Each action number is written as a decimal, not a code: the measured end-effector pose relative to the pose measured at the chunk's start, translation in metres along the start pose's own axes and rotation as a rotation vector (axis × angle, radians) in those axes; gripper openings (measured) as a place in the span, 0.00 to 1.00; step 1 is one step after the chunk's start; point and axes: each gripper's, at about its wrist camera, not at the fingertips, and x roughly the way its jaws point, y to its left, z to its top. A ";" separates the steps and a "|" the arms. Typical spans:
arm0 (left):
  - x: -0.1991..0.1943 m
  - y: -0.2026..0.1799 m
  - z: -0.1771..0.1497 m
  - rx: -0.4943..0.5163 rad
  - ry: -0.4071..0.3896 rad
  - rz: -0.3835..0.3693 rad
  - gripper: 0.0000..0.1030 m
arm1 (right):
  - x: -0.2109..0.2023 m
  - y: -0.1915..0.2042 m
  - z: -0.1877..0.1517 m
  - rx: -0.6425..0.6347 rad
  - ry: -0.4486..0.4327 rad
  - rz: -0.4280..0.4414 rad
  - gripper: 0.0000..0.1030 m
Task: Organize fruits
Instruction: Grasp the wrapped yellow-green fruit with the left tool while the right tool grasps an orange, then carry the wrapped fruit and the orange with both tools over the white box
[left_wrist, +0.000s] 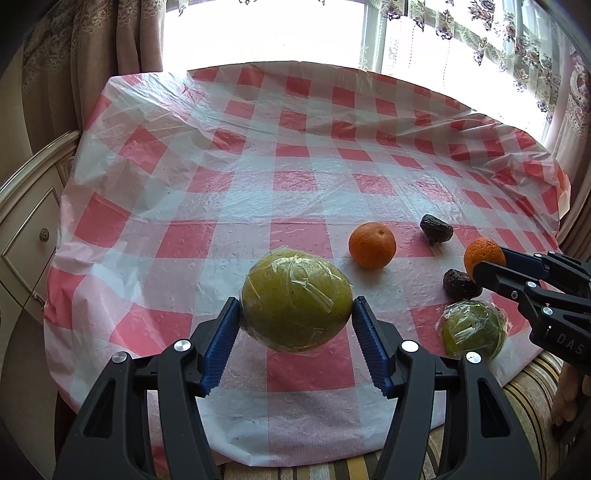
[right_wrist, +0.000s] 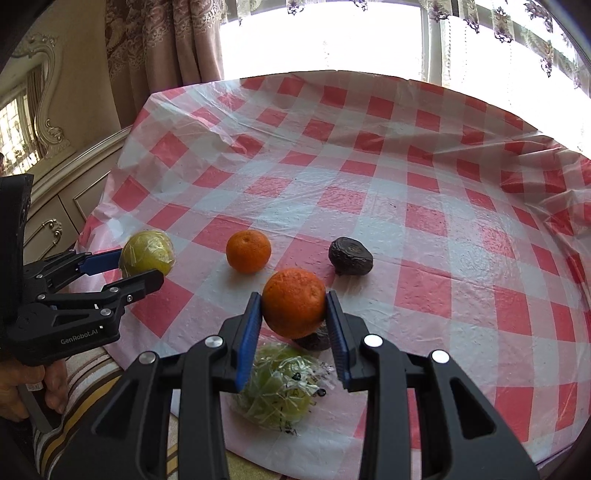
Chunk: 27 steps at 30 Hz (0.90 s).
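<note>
A red-and-white checked plastic cloth (left_wrist: 295, 166) covers the table by a bright window with lace curtains (left_wrist: 498, 44); a cream cabinet (left_wrist: 26, 221) stands at the left. The left gripper (left_wrist: 295, 317) clamps a wrapped green fruit (left_wrist: 295, 301), apparently held above the cloth. The right gripper (right_wrist: 294, 306) clamps an orange (right_wrist: 294, 302). A second orange (right_wrist: 248, 251) rests on the cloth.

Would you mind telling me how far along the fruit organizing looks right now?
Nothing looks sorted yet. In hand: the left tool grips a wrapped green fruit, and the right tool grips an orange. Left on the checked tablecloth: another orange, a second wrapped green fruit and two dark fruits.
</note>
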 end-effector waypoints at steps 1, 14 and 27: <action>-0.002 -0.002 0.001 0.006 -0.006 0.003 0.59 | -0.003 -0.003 -0.002 0.013 -0.004 0.000 0.34; -0.023 -0.040 0.014 0.076 -0.044 -0.032 0.59 | -0.035 -0.036 -0.022 0.142 -0.040 -0.021 0.34; -0.032 -0.107 0.016 0.200 -0.045 -0.102 0.59 | -0.077 -0.081 -0.055 0.255 -0.050 -0.071 0.34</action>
